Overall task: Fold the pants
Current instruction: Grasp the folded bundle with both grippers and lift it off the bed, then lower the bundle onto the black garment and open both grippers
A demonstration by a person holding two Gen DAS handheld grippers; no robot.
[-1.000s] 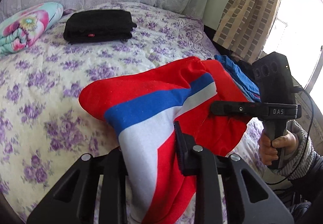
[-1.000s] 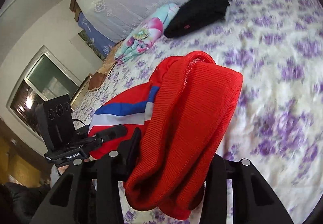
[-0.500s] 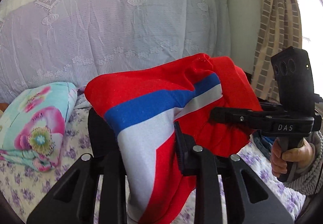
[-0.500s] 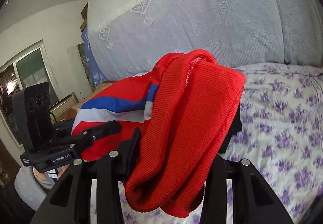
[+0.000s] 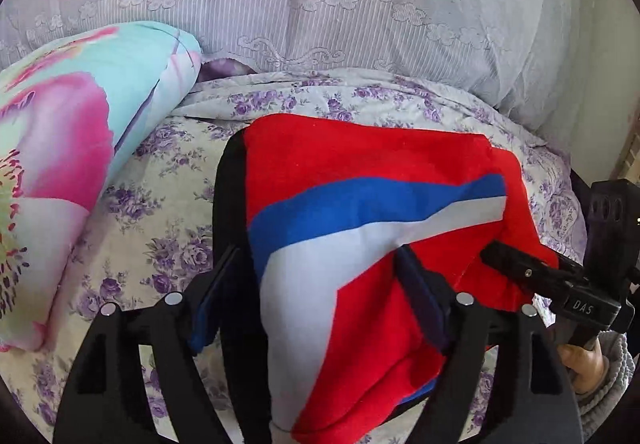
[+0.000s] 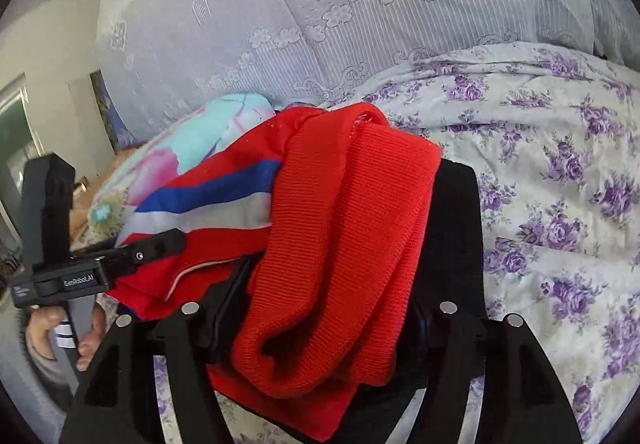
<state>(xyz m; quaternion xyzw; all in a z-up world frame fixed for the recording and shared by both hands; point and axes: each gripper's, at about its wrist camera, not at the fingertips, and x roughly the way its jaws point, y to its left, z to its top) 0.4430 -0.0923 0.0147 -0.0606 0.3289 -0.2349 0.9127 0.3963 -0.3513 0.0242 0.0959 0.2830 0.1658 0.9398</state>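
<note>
The folded red pants (image 5: 360, 164) with a blue and white stripe lie on a folded black garment (image 5: 228, 204) on the bed, close to the headboard. My left gripper (image 5: 320, 284) straddles their near end and its jaws are opening. Its left pad (image 5: 216, 296) stands clear of the cloth. In the right wrist view the red knit waistband (image 6: 352, 224) bulges between the fingers of my right gripper (image 6: 324, 308), whose jaws are opening too. The black garment (image 6: 452, 224) shows under it. Each gripper also appears in the other's view, the right gripper (image 5: 560, 284) and the left gripper (image 6: 100, 264).
A turquoise and pink flowered pillow (image 5: 60, 144) lies left of the pile. A pale lace-covered headboard (image 5: 320, 4) rises just behind. The purple-flowered bedsheet (image 6: 560, 184) spreads to the right. A person's hand (image 5: 584, 368) in a grey sleeve holds the right gripper.
Both grippers carried the folded pants across the bed to the black garment by the headboard. The pants now rest on it, and both pairs of jaws stand wider than before.
</note>
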